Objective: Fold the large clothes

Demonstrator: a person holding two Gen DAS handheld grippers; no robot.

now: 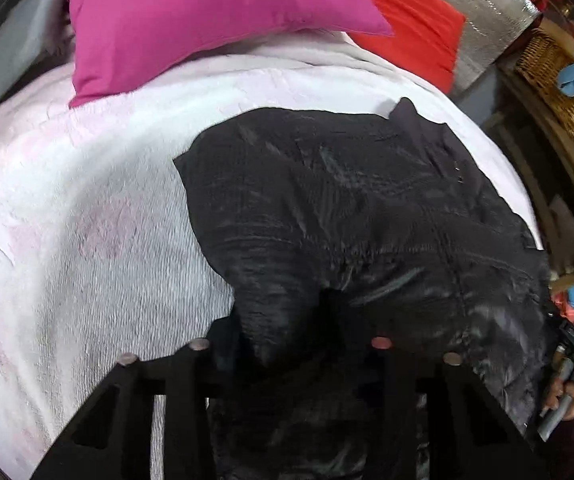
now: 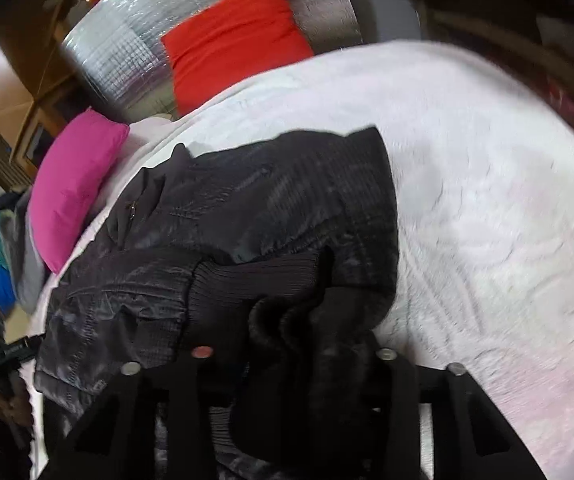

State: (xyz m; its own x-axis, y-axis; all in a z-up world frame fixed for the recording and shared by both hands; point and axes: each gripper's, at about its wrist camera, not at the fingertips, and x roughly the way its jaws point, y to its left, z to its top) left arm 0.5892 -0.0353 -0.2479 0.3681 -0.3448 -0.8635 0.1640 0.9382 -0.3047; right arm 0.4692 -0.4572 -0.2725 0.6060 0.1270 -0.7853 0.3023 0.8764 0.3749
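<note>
A shiny black padded jacket [image 1: 347, 208] lies on a white fleece bed cover [image 1: 87, 208], its far part flat, its near part bunched up toward me. My left gripper [image 1: 291, 356] is shut on the near edge of the jacket, with fabric bunched between the fingers. In the right wrist view the jacket [image 2: 247, 208] shows a ribbed knit cuff or hem [image 2: 255, 284]. My right gripper [image 2: 295, 360] is shut on the dark fabric beside that ribbing. The fingertips of both are buried in cloth.
A magenta pillow [image 1: 191, 20] and a red pillow [image 1: 411, 20] lie at the head of the bed against a silver foil panel [image 1: 483, 4]. A wicker basket [image 1: 559, 80] and shelves stand at the right. The bed cover [image 2: 487, 220] stretches right.
</note>
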